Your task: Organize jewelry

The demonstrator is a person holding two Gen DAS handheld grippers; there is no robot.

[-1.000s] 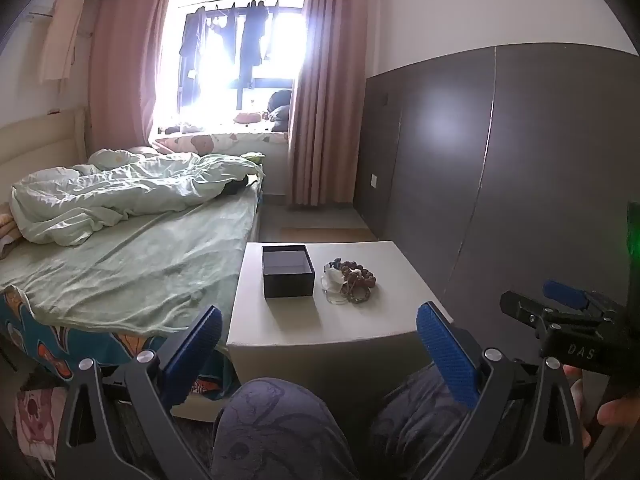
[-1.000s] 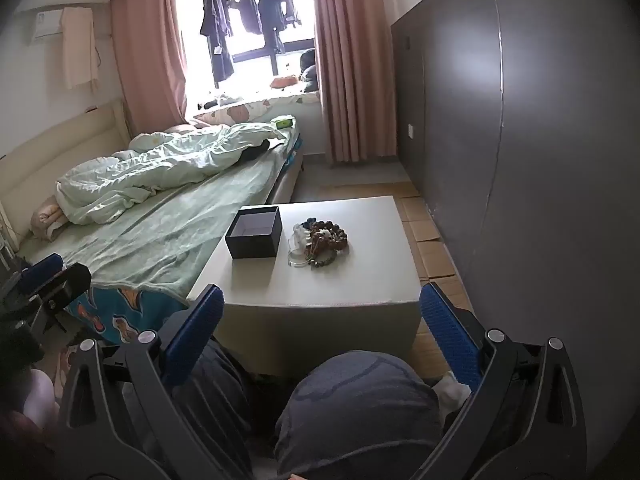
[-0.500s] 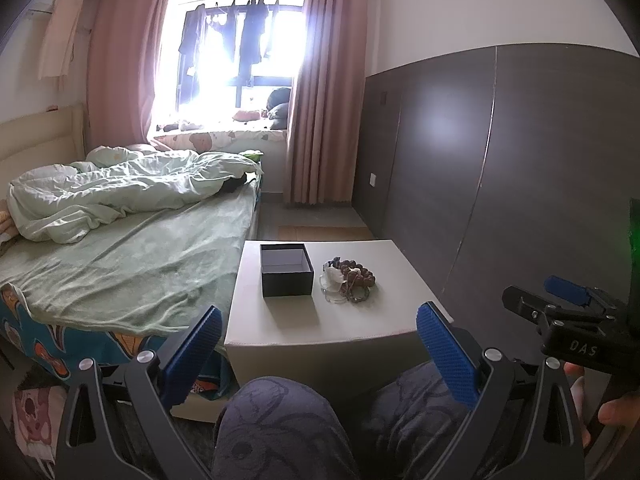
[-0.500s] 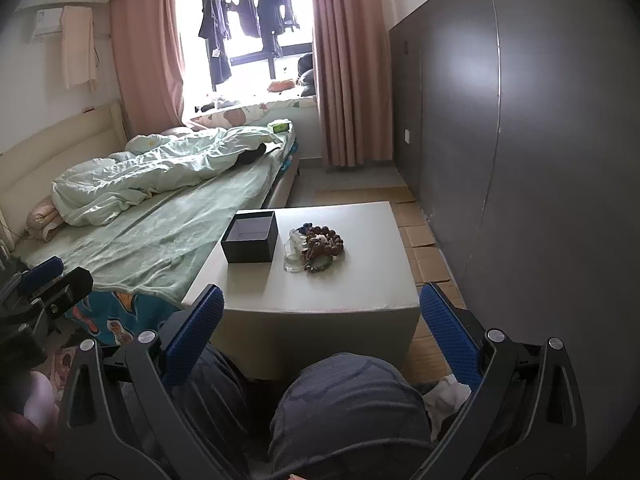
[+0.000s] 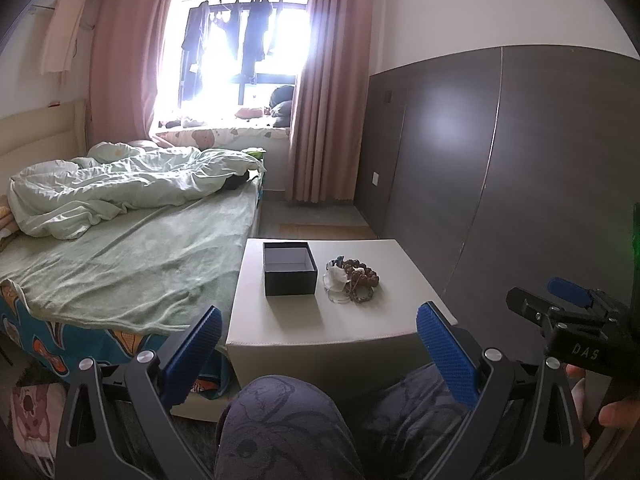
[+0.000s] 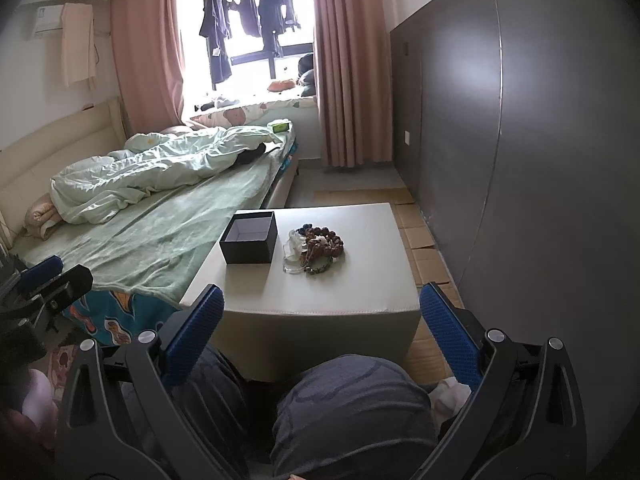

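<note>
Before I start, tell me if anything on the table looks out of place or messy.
The jewelry lies in one tangled heap on the table, right of the open box: bead strands and clear pieces overlap instead of lying apart. The box sits square and looks empty. Nothing spilled or damaged shows. Both grippers, left and right, hang open, short of the table.

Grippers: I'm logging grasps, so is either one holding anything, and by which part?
Nothing held. The left gripper and right gripper are open and empty; the jewelry pile lies on the table.
</note>
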